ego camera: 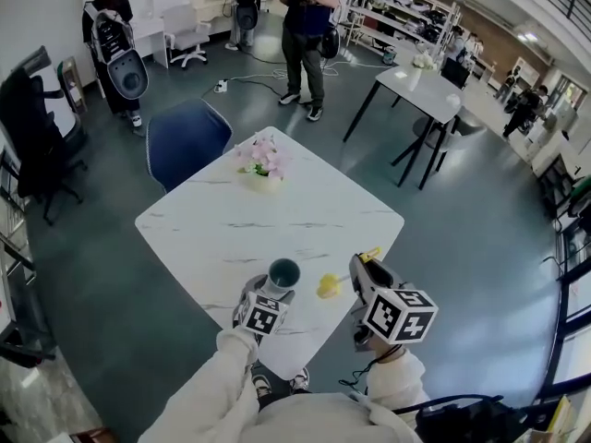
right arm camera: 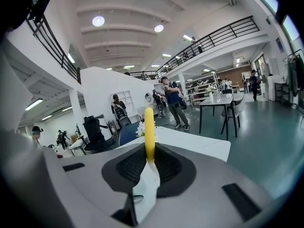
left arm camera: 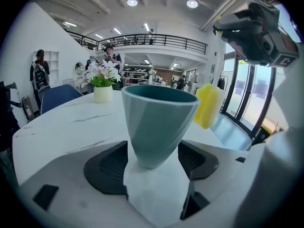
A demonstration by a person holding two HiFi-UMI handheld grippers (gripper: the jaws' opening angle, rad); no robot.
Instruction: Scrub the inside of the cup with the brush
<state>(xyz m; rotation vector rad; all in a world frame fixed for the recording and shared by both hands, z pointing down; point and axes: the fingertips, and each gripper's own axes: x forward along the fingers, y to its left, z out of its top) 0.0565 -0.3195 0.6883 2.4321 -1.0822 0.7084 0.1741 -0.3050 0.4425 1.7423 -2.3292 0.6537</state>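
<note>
Left fingers released, pads spread wide on either side of the cup base, with a gap showing on both sides, no squeeze. Left gripper sits low at the near counter edge, pointing down and forward. The cup is teal, upright, mouth up, standing on the white marbled counter between the two pads.

Right fingers clenched on the brush: the thin yellow handle is pinched between the pads and stands straight up in the right gripper view. Right gripper is held right of the cup. In the head view the yellow brush head pokes out toward the cup, near it but apart, not inside it; cannot tell if it touches the counter.

Further out: a flower pot with pink blooms stands at the far side of the counter, well apart from the cup. Blue chair is behind the far-left corner. People stand on the floor beyond.
</note>
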